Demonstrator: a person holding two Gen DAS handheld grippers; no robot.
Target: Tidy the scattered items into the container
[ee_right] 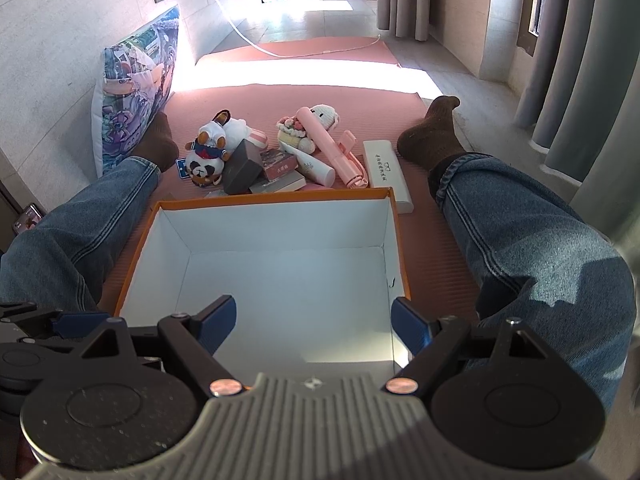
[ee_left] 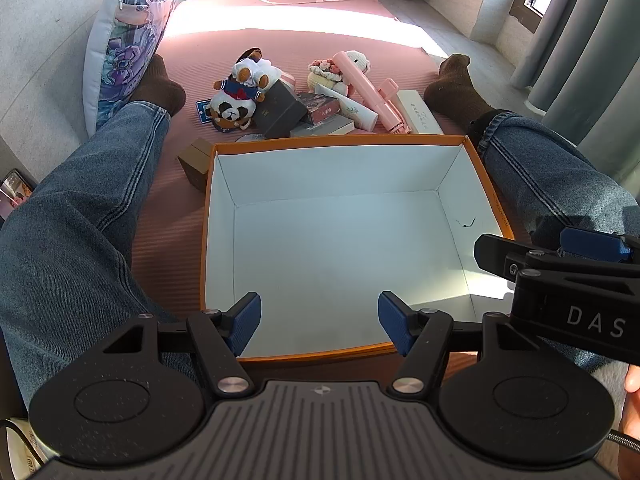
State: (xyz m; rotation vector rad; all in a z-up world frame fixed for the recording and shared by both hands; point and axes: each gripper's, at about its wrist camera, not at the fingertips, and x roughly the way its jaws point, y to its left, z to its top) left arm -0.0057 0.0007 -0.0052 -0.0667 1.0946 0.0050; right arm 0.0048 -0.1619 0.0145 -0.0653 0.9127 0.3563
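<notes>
An orange box [ee_left: 340, 140] [ee_right: 276, 198] with a bare white inside lies on the pink mat between a person's legs. Beyond its far rim is a heap of items: a panda plush [ee_left: 232, 112] [ee_right: 204, 170], a dark grey box [ee_left: 280, 110] [ee_right: 242, 166], a pink selfie stick [ee_left: 376, 96] [ee_right: 336, 148], a white rabbit plush [ee_left: 358, 62] [ee_right: 326, 114], a white tube [ee_left: 354, 110] [ee_right: 312, 166] and a long white case [ee_left: 418, 110] [ee_right: 390, 174]. My left gripper [ee_left: 320, 322] hovers open over the box's near side. My right gripper [ee_right: 312, 326] is open there too, nothing between its fingers.
A small brown box [ee_left: 196, 162] stands by the orange box's far left corner. Legs in jeans [ee_left: 80, 216] [ee_right: 540, 236] flank the box on both sides. A printed pillow [ee_left: 128, 36] [ee_right: 136, 92] leans on the left wall. A phone [ee_left: 14, 198] lies far left.
</notes>
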